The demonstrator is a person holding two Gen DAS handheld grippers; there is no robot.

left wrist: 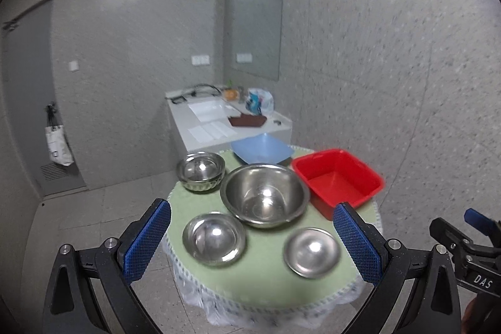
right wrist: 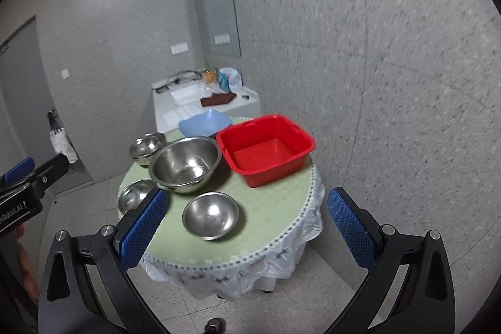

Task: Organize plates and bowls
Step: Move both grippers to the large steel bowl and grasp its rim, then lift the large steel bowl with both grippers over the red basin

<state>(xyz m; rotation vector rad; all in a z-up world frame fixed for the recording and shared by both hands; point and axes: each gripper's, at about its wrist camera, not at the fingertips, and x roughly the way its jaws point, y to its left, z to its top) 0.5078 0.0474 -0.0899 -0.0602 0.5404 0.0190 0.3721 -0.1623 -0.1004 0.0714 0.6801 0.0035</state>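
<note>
A small round table (left wrist: pixel 269 277) with a green top holds a large steel bowl (left wrist: pixel 264 194) in the middle. Small steel bowls sit at front left (left wrist: pixel 214 238), front right (left wrist: pixel 311 252) and back left (left wrist: pixel 200 172). A red tub (left wrist: pixel 338 180) and a blue tub (left wrist: pixel 261 149) stand at the back right. My left gripper (left wrist: pixel 250 243) is open and empty, held above the table's near edge. My right gripper (right wrist: pixel 247 227) is open and empty, with the front bowl (right wrist: pixel 210 215) between its fingers in view. The red tub (right wrist: pixel 266 146) and large bowl (right wrist: pixel 185 163) lie beyond it.
A white counter (left wrist: pixel 219 127) with papers, a brown cloth and a plastic bag stands behind the table. A speckled grey wall (right wrist: pixel 391 83) runs close along the right. A grey door (left wrist: pixel 28 102) with a hanging bag is at left. Tiled floor surrounds the table.
</note>
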